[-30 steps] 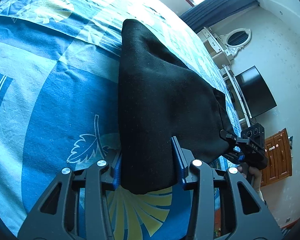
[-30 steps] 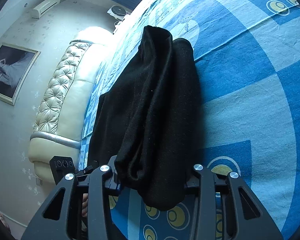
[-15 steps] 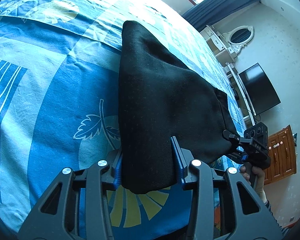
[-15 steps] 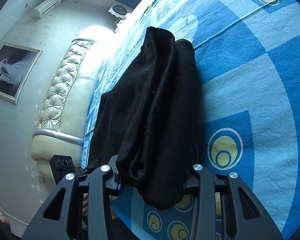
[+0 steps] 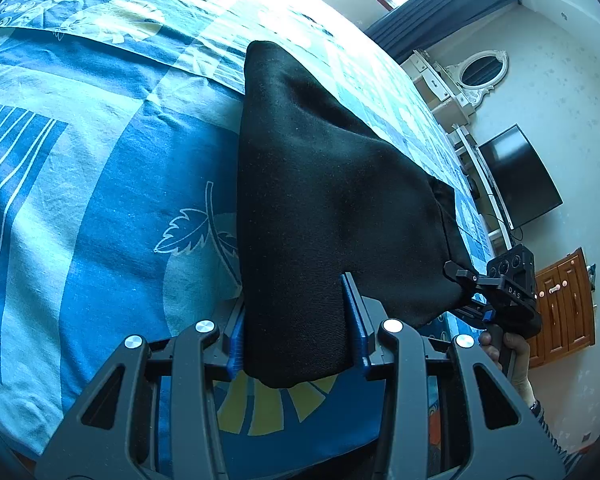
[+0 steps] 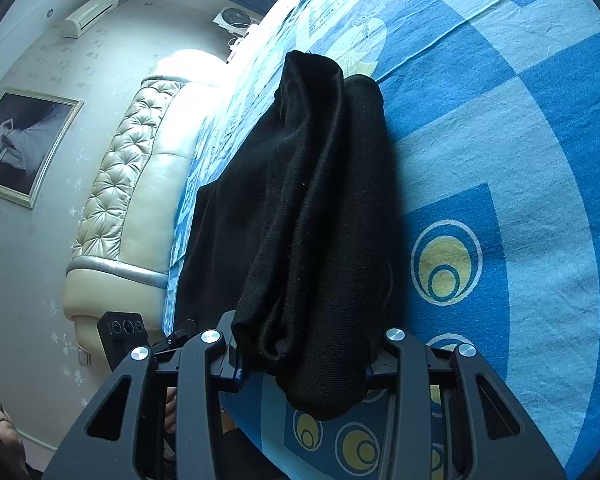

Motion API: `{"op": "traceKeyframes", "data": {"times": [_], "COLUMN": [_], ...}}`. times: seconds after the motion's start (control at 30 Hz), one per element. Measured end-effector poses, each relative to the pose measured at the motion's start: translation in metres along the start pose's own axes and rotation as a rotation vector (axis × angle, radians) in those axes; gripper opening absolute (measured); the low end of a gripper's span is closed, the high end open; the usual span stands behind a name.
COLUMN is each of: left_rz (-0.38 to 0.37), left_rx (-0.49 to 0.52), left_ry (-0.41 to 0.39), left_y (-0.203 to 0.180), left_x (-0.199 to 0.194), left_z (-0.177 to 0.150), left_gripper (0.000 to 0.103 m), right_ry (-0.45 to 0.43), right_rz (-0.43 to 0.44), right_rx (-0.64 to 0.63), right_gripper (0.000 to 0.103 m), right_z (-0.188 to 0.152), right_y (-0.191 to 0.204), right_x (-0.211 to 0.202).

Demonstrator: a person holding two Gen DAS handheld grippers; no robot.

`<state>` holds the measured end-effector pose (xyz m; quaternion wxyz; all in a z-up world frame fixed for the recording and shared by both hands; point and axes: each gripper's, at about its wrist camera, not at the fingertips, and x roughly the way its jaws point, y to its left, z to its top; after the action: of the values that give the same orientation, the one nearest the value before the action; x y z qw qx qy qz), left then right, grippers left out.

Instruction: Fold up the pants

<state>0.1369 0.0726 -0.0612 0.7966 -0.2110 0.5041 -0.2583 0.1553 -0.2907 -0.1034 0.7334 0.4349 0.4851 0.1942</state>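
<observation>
A: What sits closest to the lenses?

B: The left gripper [image 5: 296, 332] pinches one corner of the black pants [image 5: 320, 208], blue pads pressed against the cloth on both sides. The right gripper [image 6: 304, 356] is clamped on a thick bunched edge of the same pants [image 6: 300, 220], with a lump of fabric hanging below its fingers.

A: And where do the pants lie?

B: Raised at the near end between the two grippers, sloping away so the far end rests on the blue patterned bedsheet [image 5: 100, 208]. From the left wrist, the right gripper [image 5: 466, 280] shows at the garment's other near corner, a hand [image 5: 508, 352] on its handle.

A: Anything blocking the view?

B: The cloth itself hides the middle of the bed in both views.

A: Farther off?

B: To the left side, a cream tufted headboard [image 6: 120, 184], then a framed picture [image 6: 20, 148] and an air conditioner [image 6: 90, 14] on the wall. On the other side, a wooden cabinet [image 5: 564, 308], doors closed so its contents are hidden, a dark television [image 5: 520, 176], an oval mirror [image 5: 482, 72] and dark curtains [image 5: 448, 0].
</observation>
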Motion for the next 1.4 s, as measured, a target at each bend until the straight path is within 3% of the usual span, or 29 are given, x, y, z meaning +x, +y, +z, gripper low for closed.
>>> {"op": "traceKeyframes", "data": {"times": [0.83, 1.03, 1.23, 1.37, 1.4], "left_rz": [0.006, -0.013, -0.042, -0.055, -0.052], "left_rx": [0.011, 0.008, -0.024, -0.029, -0.026], "left_ry": [-0.006, -0.011, -0.007, 0.003, 0.004], "left_y": [-0.001, 0.001, 0.009, 0.010, 0.010], "left_x": [-0.002, -0.001, 0.007, 0.014, 0.014], "left_z": [-0.002, -0.002, 0.002, 0.004, 0.004], "left_gripper": [0.041, 0.049, 0.060, 0.055, 0.054], "right_ry": [0.001, -0.005, -0.010, -0.005, -0.007], "right_rz": [0.003, 0.022, 0.032, -0.001, -0.017], "right_rx": [0.019, 0.043, 0.036, 0.003, -0.009], "right_gripper": [0.040, 0.050, 0.067, 0.069, 0.065], "right_z": [-0.005, -0.005, -0.003, -0.002, -0.002], "right_y": [-0.010, -0.012, -0.006, 0.000, 0.002], "right_x": [-0.003, -0.002, 0.003, 0.008, 0.009]}}
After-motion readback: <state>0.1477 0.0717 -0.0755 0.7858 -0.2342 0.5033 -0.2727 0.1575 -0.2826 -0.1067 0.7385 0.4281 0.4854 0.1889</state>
